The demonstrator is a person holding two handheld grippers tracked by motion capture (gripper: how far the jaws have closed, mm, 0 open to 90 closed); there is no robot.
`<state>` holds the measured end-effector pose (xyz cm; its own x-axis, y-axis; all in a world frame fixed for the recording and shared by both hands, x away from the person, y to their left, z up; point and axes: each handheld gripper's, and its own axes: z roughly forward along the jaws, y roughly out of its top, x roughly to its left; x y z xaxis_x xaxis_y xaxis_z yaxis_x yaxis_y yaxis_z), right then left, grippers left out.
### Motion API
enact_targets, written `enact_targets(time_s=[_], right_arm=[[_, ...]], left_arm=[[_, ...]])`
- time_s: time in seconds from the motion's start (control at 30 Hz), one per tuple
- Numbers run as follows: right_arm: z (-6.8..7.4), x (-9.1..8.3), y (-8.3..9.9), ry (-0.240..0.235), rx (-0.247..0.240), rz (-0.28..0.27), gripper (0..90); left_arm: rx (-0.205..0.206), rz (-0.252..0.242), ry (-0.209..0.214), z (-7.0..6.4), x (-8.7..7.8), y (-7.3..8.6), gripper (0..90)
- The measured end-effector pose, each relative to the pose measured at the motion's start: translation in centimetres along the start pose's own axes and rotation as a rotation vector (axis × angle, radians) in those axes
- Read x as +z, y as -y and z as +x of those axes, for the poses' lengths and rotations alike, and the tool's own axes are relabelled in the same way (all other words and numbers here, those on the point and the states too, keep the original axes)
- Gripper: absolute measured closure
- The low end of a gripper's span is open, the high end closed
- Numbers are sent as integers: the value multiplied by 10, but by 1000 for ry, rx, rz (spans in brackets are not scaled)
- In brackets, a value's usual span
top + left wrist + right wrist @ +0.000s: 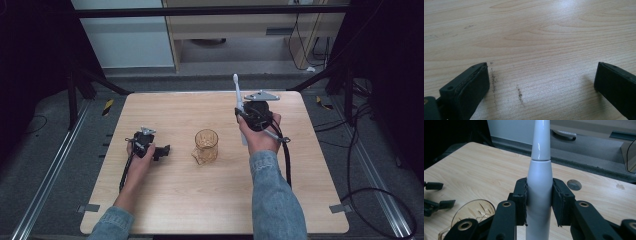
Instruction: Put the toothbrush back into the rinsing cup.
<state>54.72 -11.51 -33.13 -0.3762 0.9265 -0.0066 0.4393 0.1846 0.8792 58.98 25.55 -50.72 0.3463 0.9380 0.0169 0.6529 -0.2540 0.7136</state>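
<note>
The rigid, smooth electric toothbrush is clamped mid-handle by the right gripper, while the left gripper fingers are held apart.

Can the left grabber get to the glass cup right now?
Probably yes. The left gripper is open and holds nothing, and its jaws point toward the cup, with bare table between them. The right gripper holds the toothbrush off to the cup's other side.

Grey carpet floor surrounds wooden table.
</note>
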Motion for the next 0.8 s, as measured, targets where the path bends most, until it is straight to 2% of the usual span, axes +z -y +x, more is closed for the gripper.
enact_targets(time_s=[0.27,0.47,0.8], right_arm=[[7,-1,-16,-1,-17,-34,670],[11,3,-22,-6,-26,-36,670],[18,5,-29,-11,-8,-80,671]], left_arm=[[-1,0,0,0,0,0,0],[0,1,0,0,0,0,0],[0,1,1,0,0,0,0]])
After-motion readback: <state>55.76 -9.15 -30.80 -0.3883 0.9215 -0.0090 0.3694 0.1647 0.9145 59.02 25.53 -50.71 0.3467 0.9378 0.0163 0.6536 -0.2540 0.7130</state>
